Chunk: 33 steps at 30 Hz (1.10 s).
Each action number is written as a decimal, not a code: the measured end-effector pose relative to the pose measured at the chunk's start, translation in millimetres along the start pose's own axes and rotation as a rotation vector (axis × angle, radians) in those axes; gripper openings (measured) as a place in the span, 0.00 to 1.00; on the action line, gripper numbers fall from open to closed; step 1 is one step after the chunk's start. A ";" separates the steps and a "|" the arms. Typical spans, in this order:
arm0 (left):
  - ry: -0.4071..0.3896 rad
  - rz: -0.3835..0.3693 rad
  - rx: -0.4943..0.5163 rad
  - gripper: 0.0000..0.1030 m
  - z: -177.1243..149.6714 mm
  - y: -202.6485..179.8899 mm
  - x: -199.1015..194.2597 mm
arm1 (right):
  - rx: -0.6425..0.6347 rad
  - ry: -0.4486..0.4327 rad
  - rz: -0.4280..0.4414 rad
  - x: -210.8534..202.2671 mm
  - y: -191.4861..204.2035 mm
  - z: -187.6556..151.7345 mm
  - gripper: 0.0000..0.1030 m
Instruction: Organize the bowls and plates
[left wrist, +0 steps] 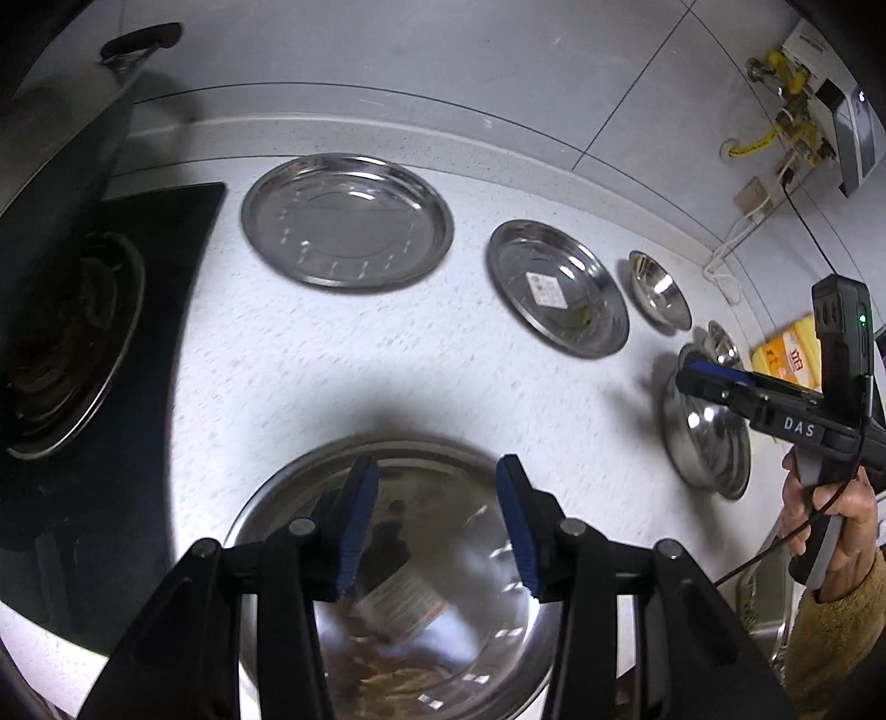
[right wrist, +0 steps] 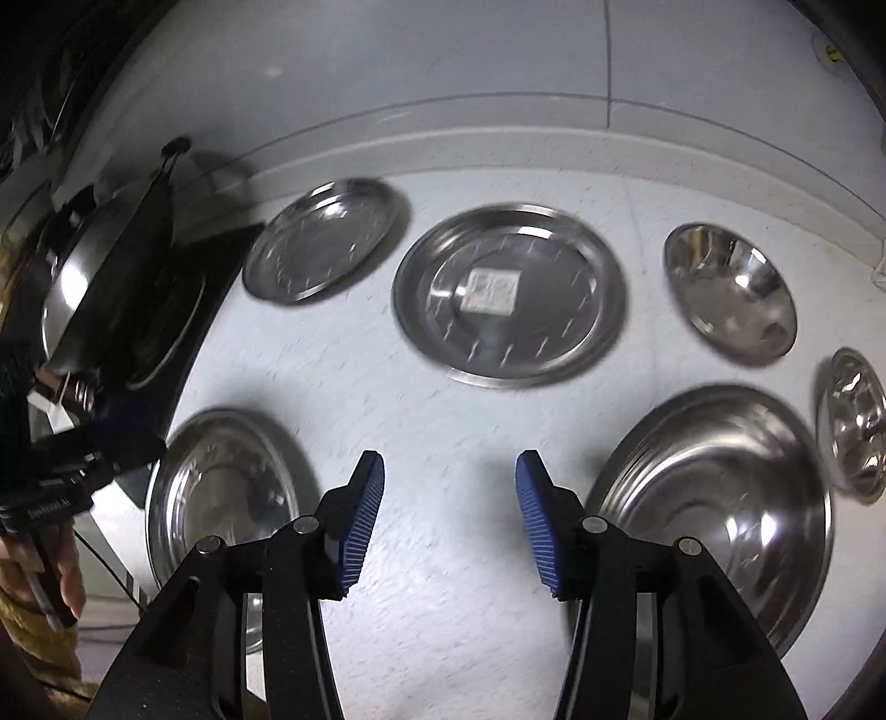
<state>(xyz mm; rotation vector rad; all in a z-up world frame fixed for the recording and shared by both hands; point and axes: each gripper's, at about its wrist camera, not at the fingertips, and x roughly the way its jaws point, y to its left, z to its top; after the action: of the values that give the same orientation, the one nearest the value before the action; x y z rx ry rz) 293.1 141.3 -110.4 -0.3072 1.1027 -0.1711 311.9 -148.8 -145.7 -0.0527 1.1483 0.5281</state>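
A speckled white countertop (right wrist: 443, 421) runs beneath a grey tiled wall (left wrist: 443, 50), with the black gas stove (left wrist: 83, 343) at its far left end. Steel plates (right wrist: 509, 293) and bowls (right wrist: 731, 293) lie apart, spread rightward from the stove. The left gripper (left wrist: 437, 520) hangs released above a large bowl (left wrist: 398, 581) just beside the stove; the right gripper (right wrist: 448, 515), also released, hangs over bare counter.

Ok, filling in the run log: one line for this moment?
left gripper: jaws open, empty, over large bowl | right gripper: jaws open, empty, over countertop | stacked: nothing
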 end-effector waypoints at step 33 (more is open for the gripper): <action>0.005 0.288 -0.292 0.41 125.6 117.6 97.4 | -0.060 0.113 0.140 186.3 59.6 181.7 0.44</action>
<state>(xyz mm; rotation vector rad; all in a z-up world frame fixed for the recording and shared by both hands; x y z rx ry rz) 446.9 244.4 -179.5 -0.4040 1.1645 0.2473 498.0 28.0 -219.0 -0.0547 1.2525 0.6907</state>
